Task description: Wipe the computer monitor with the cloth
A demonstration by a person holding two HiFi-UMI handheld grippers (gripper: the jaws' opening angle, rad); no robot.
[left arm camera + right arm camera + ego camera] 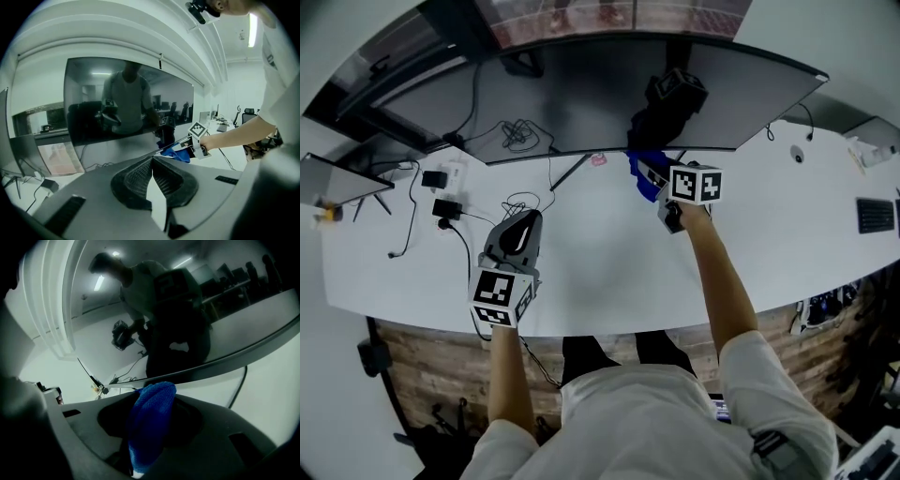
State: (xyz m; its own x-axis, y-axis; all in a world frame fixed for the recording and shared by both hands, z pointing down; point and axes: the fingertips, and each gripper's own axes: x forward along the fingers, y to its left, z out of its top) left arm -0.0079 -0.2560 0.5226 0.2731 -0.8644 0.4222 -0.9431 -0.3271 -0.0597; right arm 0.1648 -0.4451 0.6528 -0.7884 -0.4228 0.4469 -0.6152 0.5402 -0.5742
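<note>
The wide curved monitor [581, 94] stands at the back of the white desk [609, 253], its screen dark and reflective. My right gripper [654, 178] is shut on a blue cloth [637, 161] just below the screen's lower edge, right of centre. In the right gripper view the cloth [150, 423] bulges out between the jaws, under the monitor [211, 301]; contact with the screen cannot be told. My left gripper [525, 225] hovers over the desk front left, shut with nothing in it [153, 158]. From there I see the monitor [93, 103], the right gripper [190, 150] and the cloth [174, 153].
Cables and two black power adapters [442, 192] lie on the desk at the left. A second thin screen [337, 178] stands at the far left. The monitor's stand leg [570, 172] and a small pink thing [598, 159] sit below the screen. A keyboard [872, 214] is at the right edge.
</note>
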